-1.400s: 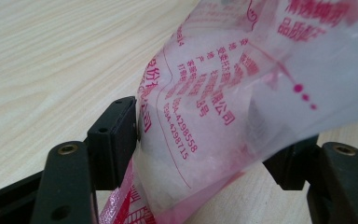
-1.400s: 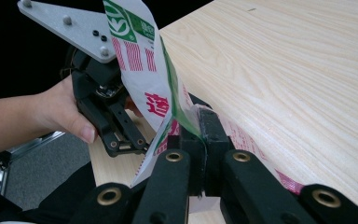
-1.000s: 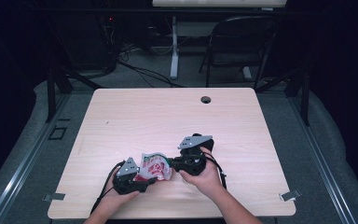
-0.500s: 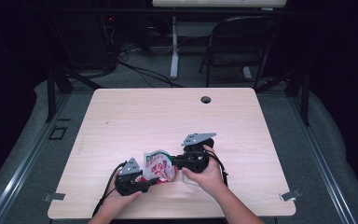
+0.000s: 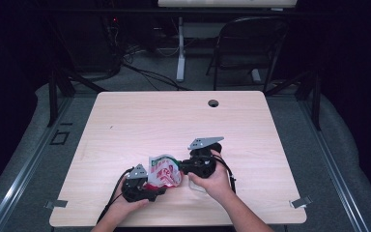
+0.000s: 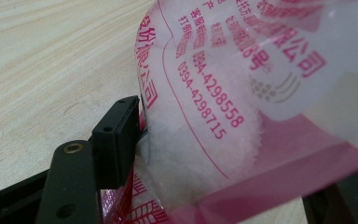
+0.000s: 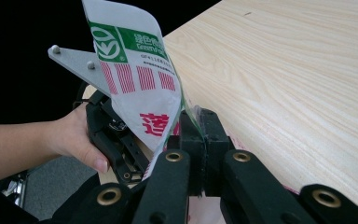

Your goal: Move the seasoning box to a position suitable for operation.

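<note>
Wooden table (image 5: 140, 121) — folding chair (image 5: 251, 43) behind

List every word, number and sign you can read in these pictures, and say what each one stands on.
"0394-4298558": red print on the plastic bag, left gripper view.
"0394-4298715": red print beside it, same bag.
"GreenFood": white on the bag's green band, right gripper view, beside a round green logo.
Red Chinese characters on the bag: present, not reliably readable.
Small line under "GreenFood": too small to read.
High view: the bag's print is too small to read.
</note>
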The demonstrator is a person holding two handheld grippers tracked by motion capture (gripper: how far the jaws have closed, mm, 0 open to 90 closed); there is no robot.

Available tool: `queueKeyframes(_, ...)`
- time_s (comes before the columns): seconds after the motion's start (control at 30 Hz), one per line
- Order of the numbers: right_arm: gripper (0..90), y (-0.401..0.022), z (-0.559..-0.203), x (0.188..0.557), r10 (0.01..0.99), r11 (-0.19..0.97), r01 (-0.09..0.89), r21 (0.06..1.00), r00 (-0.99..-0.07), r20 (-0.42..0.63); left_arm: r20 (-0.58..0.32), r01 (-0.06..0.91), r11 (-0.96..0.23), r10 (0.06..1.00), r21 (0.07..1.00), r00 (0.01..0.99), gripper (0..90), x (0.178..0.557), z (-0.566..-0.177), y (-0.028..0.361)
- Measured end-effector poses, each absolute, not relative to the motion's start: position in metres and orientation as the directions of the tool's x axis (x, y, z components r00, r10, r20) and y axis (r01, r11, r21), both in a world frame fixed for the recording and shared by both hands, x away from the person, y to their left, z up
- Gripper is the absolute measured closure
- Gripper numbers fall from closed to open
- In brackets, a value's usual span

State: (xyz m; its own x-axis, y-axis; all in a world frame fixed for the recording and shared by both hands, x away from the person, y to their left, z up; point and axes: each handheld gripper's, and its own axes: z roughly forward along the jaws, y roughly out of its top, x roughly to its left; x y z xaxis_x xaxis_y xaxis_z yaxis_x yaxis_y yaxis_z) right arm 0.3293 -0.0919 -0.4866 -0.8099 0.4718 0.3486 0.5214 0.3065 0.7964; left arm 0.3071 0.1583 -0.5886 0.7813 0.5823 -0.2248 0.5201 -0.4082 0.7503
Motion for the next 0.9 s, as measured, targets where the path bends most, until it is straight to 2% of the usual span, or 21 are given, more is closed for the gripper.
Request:
queueKeyframes(0.2, 90.0, -0.0919, -0.4868, 0.3287, 0.473, 0.302, 0.524, 0.797, -0.808, 0.352, -0.279, 0.559, -0.375, 0.584, 0.74, 0.762, 32.2, 0.3095, -0.5896, 0.1588)
queueKeyframes(0.37, 90.0, -0.09, -0.4859, 0.3265, 0.466, 0.305, 0.518, 0.799, -0.813, 0.35, -0.207, 0.519, -0.428, 0.59, 0.74, 0.78, 28.1, 0.3061, -0.5885, 0.1513)
queueKeyframes(0.57, 90.0, -0.0877, -0.484, 0.3231, 0.456, 0.307, 0.502, 0.809, -0.823, 0.338, -0.247, 0.54, -0.402, 0.584, 0.74, 0.773, 28.0, 0.3082, -0.5892, 0.1535)
queueKeyframes(0.9, 90.0, -0.0882, -0.4834, 0.3258, 0.445, 0.297, 0.513, 0.806, -0.821, 0.358, -0.233, 0.517, -0.428, 0.559, 0.741, 0.796, 28.4, 0.3108, -0.589, 0.1539)
